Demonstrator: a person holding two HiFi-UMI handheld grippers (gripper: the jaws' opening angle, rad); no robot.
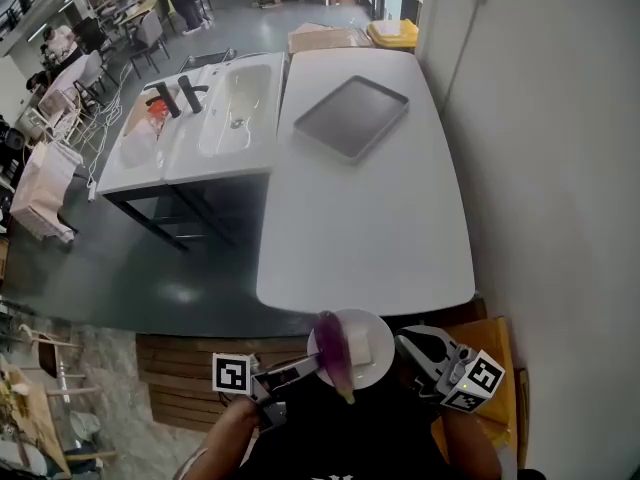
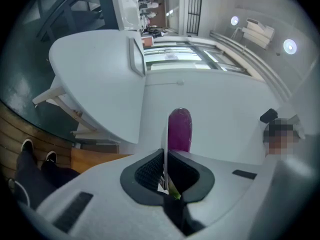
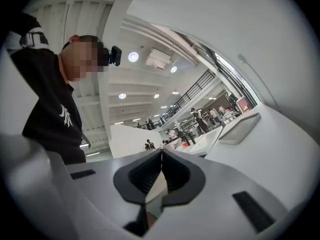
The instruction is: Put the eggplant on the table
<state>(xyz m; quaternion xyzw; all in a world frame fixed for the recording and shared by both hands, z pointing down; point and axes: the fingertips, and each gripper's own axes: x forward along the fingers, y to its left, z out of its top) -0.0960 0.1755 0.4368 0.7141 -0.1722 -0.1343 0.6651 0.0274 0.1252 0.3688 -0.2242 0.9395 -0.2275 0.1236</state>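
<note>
A purple eggplant [image 1: 333,353] with a green stem lies on a round white plate [image 1: 378,324], held just short of the near edge of the white table [image 1: 370,198]. My left gripper [image 1: 308,364] is shut on the plate's left rim. In the left gripper view the thin plate rim [image 2: 165,139] stands between the jaws of the left gripper [image 2: 164,156], and the eggplant [image 2: 179,129] rises just beyond them. My right gripper [image 1: 402,341] hovers at the plate's right side, shut and empty; in the right gripper view the right gripper [image 3: 161,154] holds nothing.
A grey tray [image 1: 350,116] lies at the far end of the table. A white sink unit [image 1: 200,118] stands to the table's left. A small white block [image 1: 368,348] also sits on the plate. A wooden surface [image 1: 495,343] is under my right hand. A white wall runs along the right.
</note>
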